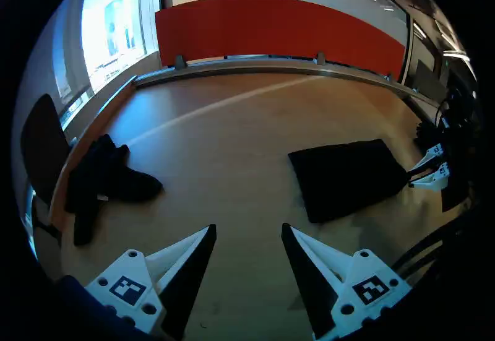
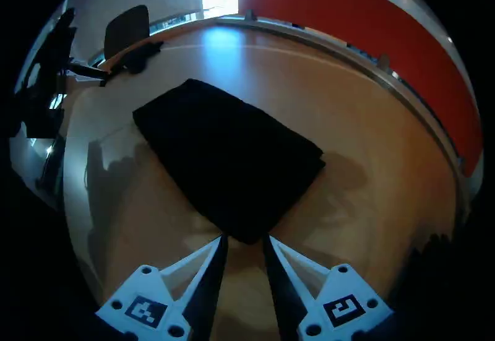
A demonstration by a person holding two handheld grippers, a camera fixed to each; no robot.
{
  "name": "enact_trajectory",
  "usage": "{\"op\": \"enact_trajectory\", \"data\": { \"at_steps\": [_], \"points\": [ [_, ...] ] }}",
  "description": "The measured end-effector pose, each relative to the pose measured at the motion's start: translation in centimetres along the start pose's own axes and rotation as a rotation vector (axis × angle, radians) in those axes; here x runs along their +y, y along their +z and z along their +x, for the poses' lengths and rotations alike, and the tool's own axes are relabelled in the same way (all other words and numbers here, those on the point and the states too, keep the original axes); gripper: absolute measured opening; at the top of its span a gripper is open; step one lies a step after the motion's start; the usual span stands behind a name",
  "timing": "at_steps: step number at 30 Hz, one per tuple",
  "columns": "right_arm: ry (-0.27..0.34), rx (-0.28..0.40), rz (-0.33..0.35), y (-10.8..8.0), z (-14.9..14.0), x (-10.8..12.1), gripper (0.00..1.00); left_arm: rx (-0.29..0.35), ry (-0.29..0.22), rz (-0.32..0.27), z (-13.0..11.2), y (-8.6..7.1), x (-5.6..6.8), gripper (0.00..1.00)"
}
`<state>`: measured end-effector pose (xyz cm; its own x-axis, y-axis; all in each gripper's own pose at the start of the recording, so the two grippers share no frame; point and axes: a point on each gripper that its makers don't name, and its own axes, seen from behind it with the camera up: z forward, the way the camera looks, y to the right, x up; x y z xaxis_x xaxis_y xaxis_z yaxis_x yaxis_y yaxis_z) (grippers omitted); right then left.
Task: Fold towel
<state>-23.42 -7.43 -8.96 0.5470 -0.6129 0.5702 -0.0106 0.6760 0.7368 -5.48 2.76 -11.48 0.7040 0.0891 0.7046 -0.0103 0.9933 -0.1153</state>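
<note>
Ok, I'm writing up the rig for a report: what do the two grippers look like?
Both the left gripper and the right gripper have two tapering, wedge-shaped fingers: white plastic outside, black inner faces. Each finger's base carries a square black-and-white marker with small round holes beside it.

Wooden table (image 1: pixel 235 137), black towel (image 1: pixel 346 177), dark garment (image 1: pixel 114 180)
</note>
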Motion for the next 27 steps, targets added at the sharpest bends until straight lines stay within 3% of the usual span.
{"op": "enact_trajectory", "data": {
  "at_steps": [5, 15, 27],
  "points": [
    [-0.009, -0.007, -0.007, 0.1, -0.2, 0.1, 0.12, -0.004, 0.004, 0.001, -0.1, 0.1, 0.0, 0.78],
    [0.025, 0.024, -0.026, -0.6, 0.2, 0.2, 0.11, -0.002, 0.01, 0.0, 0.1, 0.2, 0.0, 0.78],
    [0.017, 0.102, -0.092, -4.1, 3.6, 1.5, 0.11, 0.008, 0.013, 0.0, 0.7, 0.3, -0.2, 0.78]
  ]
}}
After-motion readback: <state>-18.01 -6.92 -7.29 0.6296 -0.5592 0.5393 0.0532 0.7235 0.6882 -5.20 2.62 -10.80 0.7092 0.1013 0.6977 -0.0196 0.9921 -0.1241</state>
